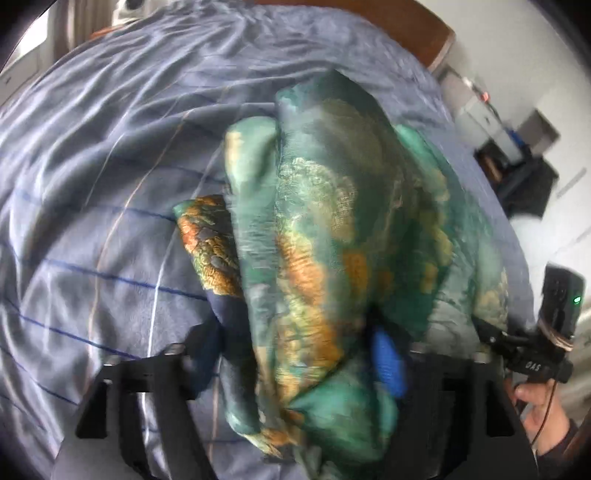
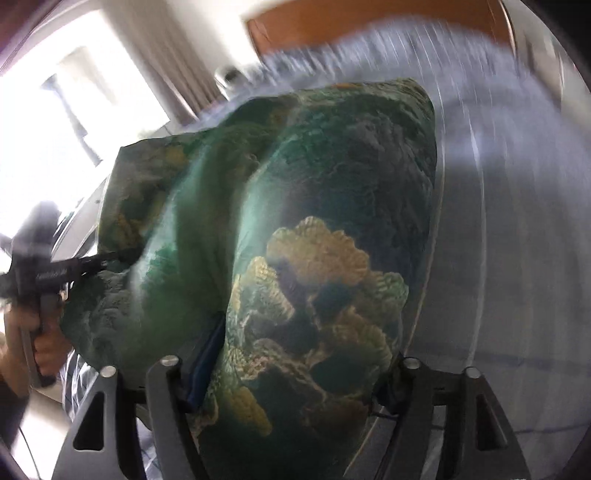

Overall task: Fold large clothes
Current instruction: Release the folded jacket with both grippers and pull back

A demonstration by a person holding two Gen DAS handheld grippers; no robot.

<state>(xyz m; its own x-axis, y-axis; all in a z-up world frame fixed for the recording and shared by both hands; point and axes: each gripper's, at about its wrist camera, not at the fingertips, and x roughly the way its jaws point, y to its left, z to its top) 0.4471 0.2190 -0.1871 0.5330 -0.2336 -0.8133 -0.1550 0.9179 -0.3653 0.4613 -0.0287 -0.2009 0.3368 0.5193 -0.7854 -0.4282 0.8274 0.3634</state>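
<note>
A large green garment (image 1: 332,229) with orange and gold floral print hangs bunched over a bed. My left gripper (image 1: 295,354) is shut on its edge, the cloth draping over both fingers and hiding the tips. In the right wrist view the same garment (image 2: 295,240) fills the middle, and my right gripper (image 2: 288,373) is shut on it, cloth spilling between and over the fingers. The right gripper also shows at the right edge of the left wrist view (image 1: 532,354), and the left gripper shows at the left edge of the right wrist view (image 2: 66,273), both touching the cloth.
A blue-grey striped bedsheet (image 1: 110,221) covers the bed below. A brown wooden headboard (image 1: 424,29) stands behind. A bright window with curtains (image 2: 92,92) is at the left. Shelves and gear (image 1: 509,133) stand by the white wall at the right.
</note>
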